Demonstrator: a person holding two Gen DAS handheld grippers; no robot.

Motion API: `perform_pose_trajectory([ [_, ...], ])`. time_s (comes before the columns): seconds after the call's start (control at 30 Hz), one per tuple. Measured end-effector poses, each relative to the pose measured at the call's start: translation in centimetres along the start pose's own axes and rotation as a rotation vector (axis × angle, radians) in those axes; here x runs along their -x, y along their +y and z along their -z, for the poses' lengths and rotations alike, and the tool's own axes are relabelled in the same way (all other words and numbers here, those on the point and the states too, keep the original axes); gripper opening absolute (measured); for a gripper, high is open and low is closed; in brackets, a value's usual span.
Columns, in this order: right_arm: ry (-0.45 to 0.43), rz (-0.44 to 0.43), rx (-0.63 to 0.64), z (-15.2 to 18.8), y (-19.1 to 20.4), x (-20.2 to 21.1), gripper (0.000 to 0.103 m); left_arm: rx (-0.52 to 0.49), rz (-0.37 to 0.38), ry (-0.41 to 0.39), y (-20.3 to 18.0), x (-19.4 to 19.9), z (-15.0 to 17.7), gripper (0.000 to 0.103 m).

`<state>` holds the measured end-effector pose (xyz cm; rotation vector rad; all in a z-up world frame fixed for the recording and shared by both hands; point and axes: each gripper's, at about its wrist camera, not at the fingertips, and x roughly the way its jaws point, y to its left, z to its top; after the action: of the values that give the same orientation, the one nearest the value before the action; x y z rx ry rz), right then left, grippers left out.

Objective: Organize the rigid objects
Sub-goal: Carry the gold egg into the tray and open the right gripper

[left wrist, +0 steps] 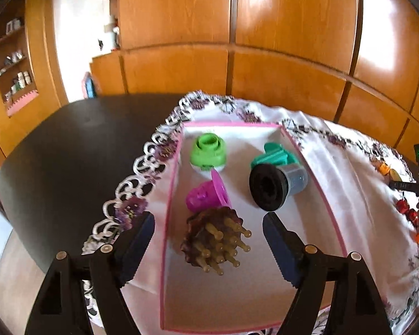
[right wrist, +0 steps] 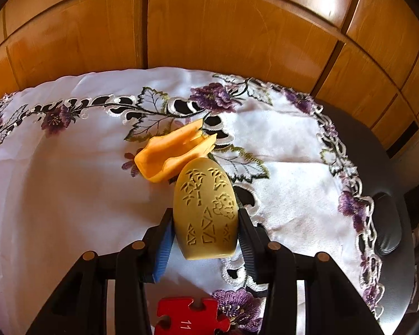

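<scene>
In the left wrist view a pink-rimmed white box point(left wrist: 170, 201) lies on the embroidered cloth. It holds a brown scalp brush point(left wrist: 212, 240) with tan bristles, a magenta piece point(left wrist: 204, 199), a green cap point(left wrist: 208, 150), a teal piece point(left wrist: 276, 153) and a black and grey cylinder point(left wrist: 276, 187). My left gripper point(left wrist: 208, 240) is open, its fingers either side of the brush and apart from it. In the right wrist view my right gripper point(right wrist: 206, 231) is shut on a tan carved oval piece point(right wrist: 206, 209), held over the cloth. An orange plastic piece point(right wrist: 176, 150) lies just beyond it.
A red puzzle piece point(right wrist: 190, 318) marked 11 lies near the right gripper's base. The white cloth point(right wrist: 69, 195) with purple flowers covers a dark round table point(left wrist: 69, 153). Wooden cabinets point(left wrist: 237, 28) stand behind. A dark chair point(right wrist: 388, 223) sits at the right. Small red and orange items point(left wrist: 405, 206) lie on the cloth.
</scene>
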<state>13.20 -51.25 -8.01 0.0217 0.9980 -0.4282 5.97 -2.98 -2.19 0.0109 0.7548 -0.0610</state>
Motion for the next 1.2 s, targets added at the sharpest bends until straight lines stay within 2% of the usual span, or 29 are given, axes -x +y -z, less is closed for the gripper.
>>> perform_pose_trajectory([
  [0.07, -0.004, 0.009, -0.006, 0.1, 0.0, 0.1, 0.043, -0.012, -0.026, -0.012, 0.0, 0.5, 0.1, 0.08],
  [0.2, -0.004, 0.007, -0.016, 0.5, 0.1, 0.5, 0.043, -0.022, -0.024, -0.005, 0.4, 1.1, 0.4, 0.08],
  [0.5, 0.03, -0.005, 0.08, 1.3, 2.9, 1.9, 0.043, 0.028, 0.025, -0.029, 2.4, 2.8, 1.1, 0.08],
  [0.63, -0.009, -0.029, 0.069, 1.1, 3.6, 4.0, 0.043, 0.043, 0.019, -0.038, 2.9, 3.4, 1.1, 0.081],
  [0.87, -0.131, -0.128, 0.108, 0.3, 6.5, 9.4, 0.043, 0.069, 0.019, -0.059, 3.4, 4.3, 1.2, 0.082],
  [1.2, -0.195, -0.33, 0.248, 2.5, 13.7, 15.3, 0.043, 0.103, 0.0, -0.069, 4.1, 4.7, 1.4, 0.082],
])
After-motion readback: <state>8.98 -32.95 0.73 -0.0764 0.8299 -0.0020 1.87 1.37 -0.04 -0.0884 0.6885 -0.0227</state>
